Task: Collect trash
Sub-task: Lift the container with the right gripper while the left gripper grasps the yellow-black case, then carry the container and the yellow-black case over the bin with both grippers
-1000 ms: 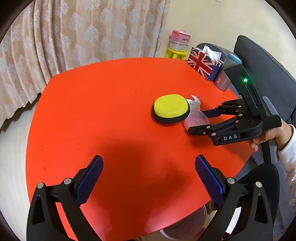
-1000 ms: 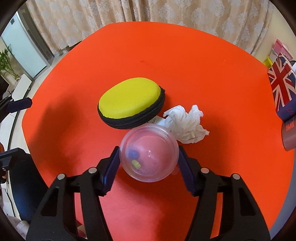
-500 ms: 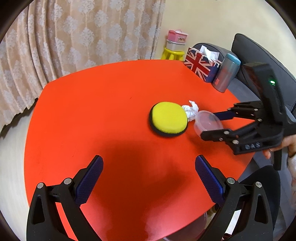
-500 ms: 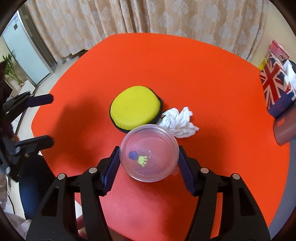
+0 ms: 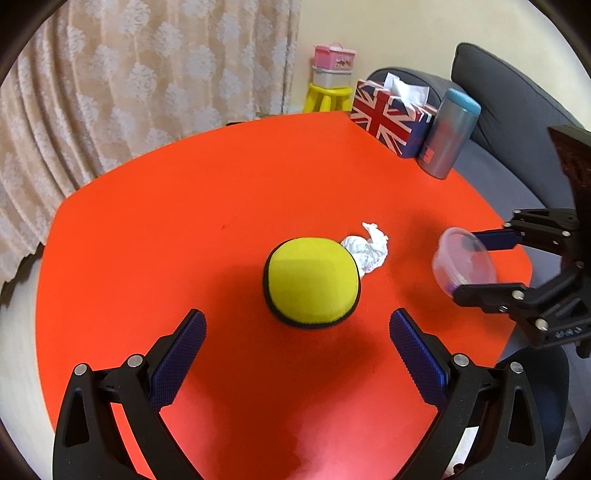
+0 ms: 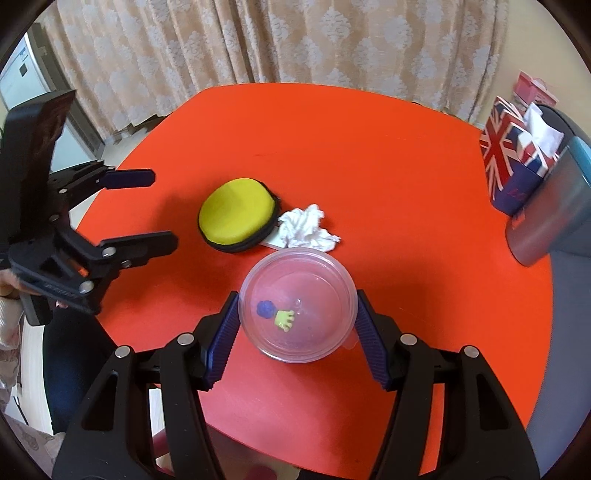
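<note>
One clear plastic cup (image 6: pixel 297 308), pinched in the right gripper (image 6: pixel 295 328), has lifted off the surface (image 6: pixel 369 155); crumpled tissue (image 6: pixel 306 227) remains; left gripper (image 5: pixel 295 363) spread.

Beige patterned curtains (image 6: pixel 295 40) hung behind the orange table (image 5: pixel 221 192); a grey sofa (image 5: pixel 517 110) and yellow stool (image 5: pixel 327 96) stood by the cream wall (image 5: pixel 388 33).

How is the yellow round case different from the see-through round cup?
The yellow case is solid coloured with a black rim, so its inside is hidden; the clear cup shows a little blue and green thing inside. The case lies flat on the red table; the cup is squeezed in the right tool, tilted. The case touches the crumpled tissue; the cup does not. Both are round.
</note>
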The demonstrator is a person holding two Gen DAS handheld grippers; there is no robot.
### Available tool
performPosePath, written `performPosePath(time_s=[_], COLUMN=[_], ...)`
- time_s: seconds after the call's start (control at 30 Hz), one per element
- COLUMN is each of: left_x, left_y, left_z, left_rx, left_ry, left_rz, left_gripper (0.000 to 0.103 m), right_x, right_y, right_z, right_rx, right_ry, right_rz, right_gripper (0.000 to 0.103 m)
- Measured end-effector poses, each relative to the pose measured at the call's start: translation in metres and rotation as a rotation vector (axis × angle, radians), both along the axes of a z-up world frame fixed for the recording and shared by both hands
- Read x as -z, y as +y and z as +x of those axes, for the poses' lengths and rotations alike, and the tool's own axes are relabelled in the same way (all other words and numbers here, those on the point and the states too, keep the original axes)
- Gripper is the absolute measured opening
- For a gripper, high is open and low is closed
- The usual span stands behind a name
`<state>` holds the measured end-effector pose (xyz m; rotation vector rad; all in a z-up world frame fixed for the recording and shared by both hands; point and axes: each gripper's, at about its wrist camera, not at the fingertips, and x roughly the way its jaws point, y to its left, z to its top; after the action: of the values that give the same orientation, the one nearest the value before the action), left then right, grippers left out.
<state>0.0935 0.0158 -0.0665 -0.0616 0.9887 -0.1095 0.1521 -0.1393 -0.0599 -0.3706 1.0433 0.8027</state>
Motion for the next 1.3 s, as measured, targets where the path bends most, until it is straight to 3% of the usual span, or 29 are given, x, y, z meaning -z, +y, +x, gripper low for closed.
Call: performPosePath(time_s=[0.53, 0.7, 1.03, 1.3], left_x=[0.036, 0.040, 0.034, 0.008], left_y=[-0.013, -0.014, -0.012, -0.008], left_z=[0.045, 0.046, 0.040, 0.015], left_rx=[0.022, 0.039, 0.034, 0.017], left_ry=[0.100, 0.111, 0.082, 0.028], left_rz=[0.027, 0.014, 0.014, 0.027], left_gripper=[0.095, 0.077, 0.073, 0.073], right_x=[0.012, 0.013, 0.011, -0.005], right_y=[-0.017, -0.017, -0.016, -0.014], right_z=[0.011, 0.011, 0.008, -0.001], right_rx=[0.026, 0.025, 0.024, 0.025], right_ry=[0.020, 0.025, 0.017, -0.015], right_rz=[0.016, 0.023, 0.039, 0.056], right_gripper=[0.060, 0.060, 0.060, 0.060])
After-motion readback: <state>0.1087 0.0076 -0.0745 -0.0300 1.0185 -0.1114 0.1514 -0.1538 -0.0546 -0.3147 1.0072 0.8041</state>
